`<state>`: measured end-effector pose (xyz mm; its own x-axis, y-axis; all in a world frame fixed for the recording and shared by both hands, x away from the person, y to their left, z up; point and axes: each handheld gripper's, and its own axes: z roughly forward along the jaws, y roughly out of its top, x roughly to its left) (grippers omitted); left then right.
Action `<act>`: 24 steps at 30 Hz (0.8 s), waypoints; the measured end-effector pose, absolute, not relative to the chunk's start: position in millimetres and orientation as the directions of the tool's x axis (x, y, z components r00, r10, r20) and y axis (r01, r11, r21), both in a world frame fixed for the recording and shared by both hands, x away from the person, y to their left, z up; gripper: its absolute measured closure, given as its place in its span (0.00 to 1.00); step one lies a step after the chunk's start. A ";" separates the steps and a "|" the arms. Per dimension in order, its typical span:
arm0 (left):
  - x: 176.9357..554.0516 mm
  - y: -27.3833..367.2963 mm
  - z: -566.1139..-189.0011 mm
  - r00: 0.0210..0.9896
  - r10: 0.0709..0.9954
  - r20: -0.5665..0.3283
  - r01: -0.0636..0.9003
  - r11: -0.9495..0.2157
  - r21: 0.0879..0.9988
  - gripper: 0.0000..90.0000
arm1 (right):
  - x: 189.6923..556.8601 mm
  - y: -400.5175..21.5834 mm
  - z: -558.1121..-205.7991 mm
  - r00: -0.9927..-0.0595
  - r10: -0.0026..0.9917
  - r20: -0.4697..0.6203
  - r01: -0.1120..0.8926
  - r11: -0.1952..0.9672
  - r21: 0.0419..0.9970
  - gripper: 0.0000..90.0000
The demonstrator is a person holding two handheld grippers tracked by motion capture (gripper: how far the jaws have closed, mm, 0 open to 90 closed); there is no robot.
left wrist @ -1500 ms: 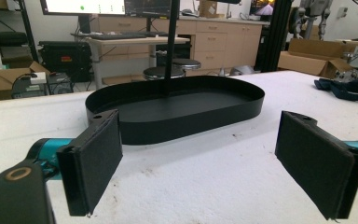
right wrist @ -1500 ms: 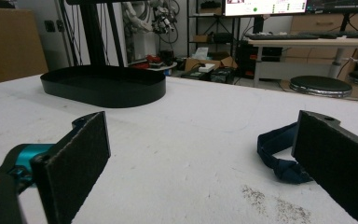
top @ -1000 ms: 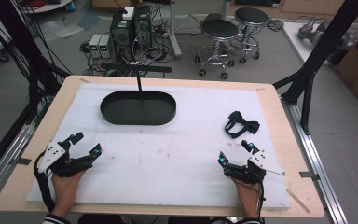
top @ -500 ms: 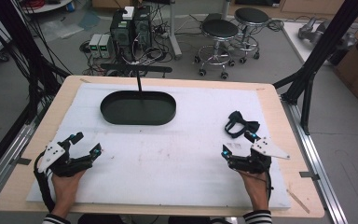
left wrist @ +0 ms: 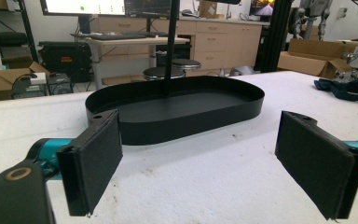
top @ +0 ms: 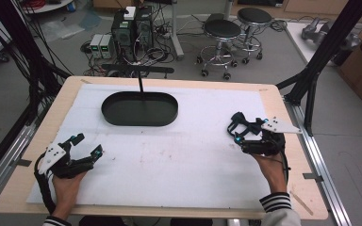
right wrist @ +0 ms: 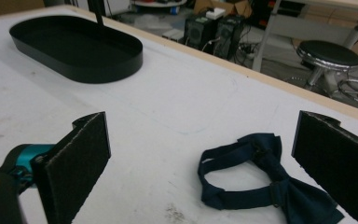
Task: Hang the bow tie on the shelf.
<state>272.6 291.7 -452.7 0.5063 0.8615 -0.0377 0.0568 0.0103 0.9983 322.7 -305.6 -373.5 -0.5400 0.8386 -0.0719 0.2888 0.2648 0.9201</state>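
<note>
A dark navy bow tie (top: 239, 122) with its strap looped lies on the white mat near the right edge. My right gripper (top: 246, 132) is open and sits just behind it, its jaws pointing at it. In the right gripper view the bow tie (right wrist: 265, 182) lies between the two black pads, closer to the right one, and nothing is gripped by the right gripper (right wrist: 203, 148). My left gripper (top: 87, 144) rests open at the front left of the mat. In its own view, the left gripper (left wrist: 205, 182) faces a black oval tray (left wrist: 177, 109).
The black oval tray (top: 122, 112) is empty and sits at the back left of the mat, with a thin black pole (top: 141, 87) rising at its far rim. The wooden table's edge (top: 292, 136) runs close to the bow tie. Stools and computers stand beyond the table.
My right gripper has moved forward and slightly right, from the front edge up to the bow tie. The left gripper has stayed where it was.
</note>
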 end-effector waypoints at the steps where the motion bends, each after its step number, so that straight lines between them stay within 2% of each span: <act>1: 272.6 291.7 -452.7 0.506 0.862 -0.037 0.057 0.010 0.998 0.17 | 330.1 -309.3 -371.0 -0.540 0.838 -0.081 0.302 0.282 0.911 0.04; 12: 272.6 291.7 -452.6 0.506 0.862 -0.036 0.058 0.008 0.998 0.17 | 364.6 -321.0 -363.1 -0.526 0.848 -0.069 0.385 0.310 0.869 0.04; 24: 272.6 291.4 -452.6 0.505 0.862 -0.035 0.058 0.006 0.998 0.17 | 399.2 -336.2 -370.0 -0.520 0.852 -0.059 0.475 0.345 0.809 0.05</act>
<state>272.6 291.4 -452.6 0.5053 0.8623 -0.0347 0.0581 0.0062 0.9983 399.2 -336.2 -370.0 -0.5196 0.8524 -0.0585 0.4751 0.3452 0.8094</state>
